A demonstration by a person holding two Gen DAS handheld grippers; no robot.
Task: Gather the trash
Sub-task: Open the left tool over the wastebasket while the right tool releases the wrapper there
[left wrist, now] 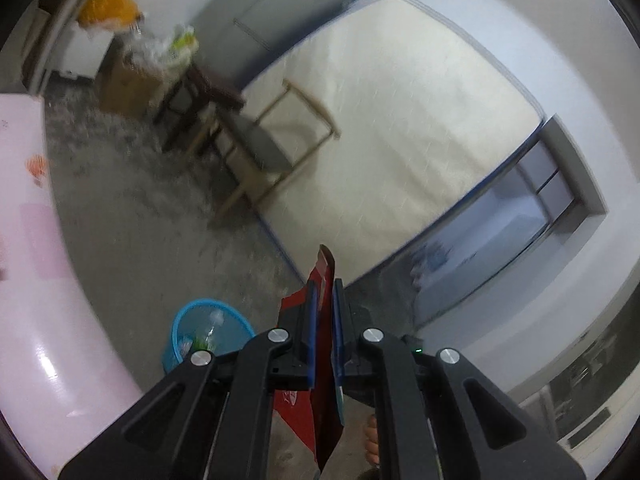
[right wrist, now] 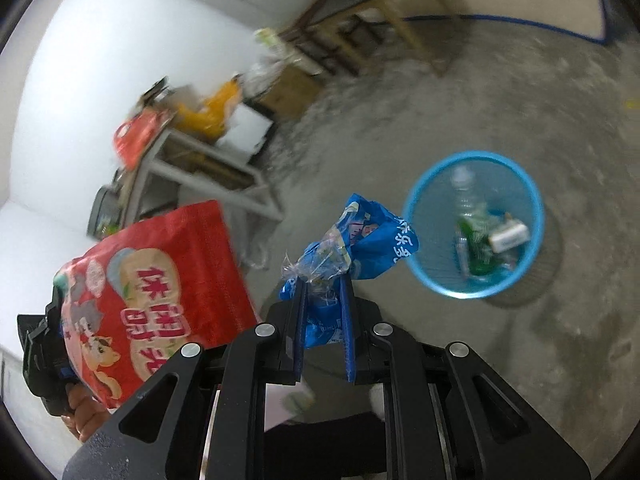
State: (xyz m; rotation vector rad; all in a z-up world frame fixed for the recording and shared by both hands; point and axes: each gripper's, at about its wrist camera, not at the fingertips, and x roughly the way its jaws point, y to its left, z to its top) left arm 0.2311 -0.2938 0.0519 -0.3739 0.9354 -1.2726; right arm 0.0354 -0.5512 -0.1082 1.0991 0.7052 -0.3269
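Observation:
My left gripper is shut on a flat red snack bag, seen edge-on between its blue pads. The right wrist view shows that red snack bag face-on at the left, with cartoon cats and white characters, beside the left gripper's body and a hand under it. My right gripper is shut on a crumpled blue plastic wrapper with a clear strip. A round blue mesh bin stands on the concrete floor just right of the wrapper, holding a clear bottle and green trash. The blue bin lies lower left of the left gripper.
A pink table edge runs along the left. A wooden chair and a dark stool stand by a mattress leaning on the wall. A grey metal shelf, cardboard boxes and an orange bag crowd the far wall.

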